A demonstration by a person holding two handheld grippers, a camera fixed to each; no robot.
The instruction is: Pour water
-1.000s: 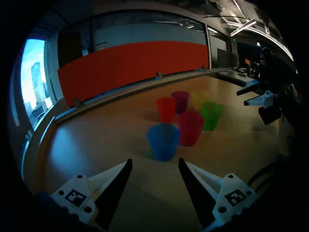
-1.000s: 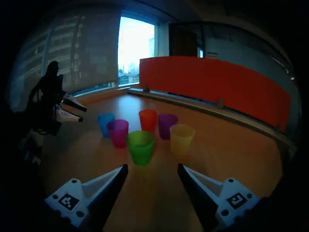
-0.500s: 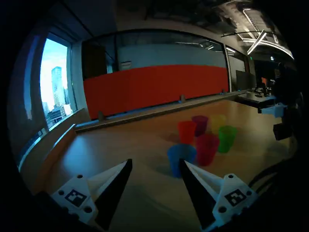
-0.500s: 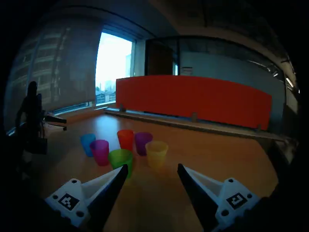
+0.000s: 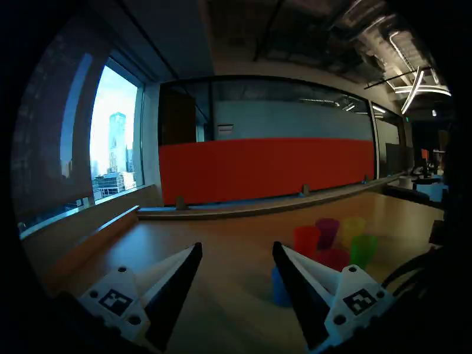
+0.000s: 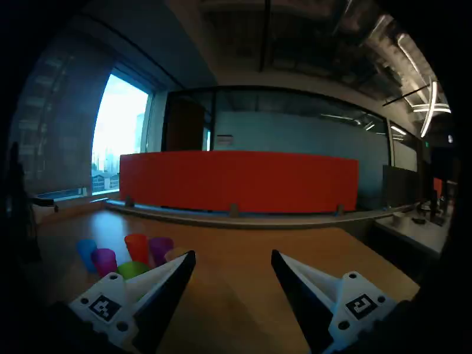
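Note:
Several coloured plastic cups stand in a cluster on the wooden table [image 5: 224, 265]. In the left gripper view they sit low on the right: a red cup [image 5: 306, 240], a purple cup [image 5: 327, 230], a yellow cup [image 5: 353, 227], a green cup [image 5: 363, 250], a magenta cup [image 5: 335, 258], and a blue cup [image 5: 278, 287] half hidden behind my right finger. My left gripper [image 5: 236, 245] is open and holds nothing. In the right gripper view the blue cup [image 6: 87, 252], magenta cup [image 6: 104, 260], red cup [image 6: 136, 247] and purple cup [image 6: 160, 248] lie low on the left. My right gripper [image 6: 233, 253] is open and empty.
A long red partition [image 5: 265, 168] runs along the table's far edge, with a glass wall above it. A bright window [image 5: 115, 156] is on the left. Desks with equipment [image 6: 419, 221] stand at the far right.
Both views have tilted upward and drawn back from the cups. The cups have slid low and right in the left view, low and left in the right view. Both grippers stayed open.

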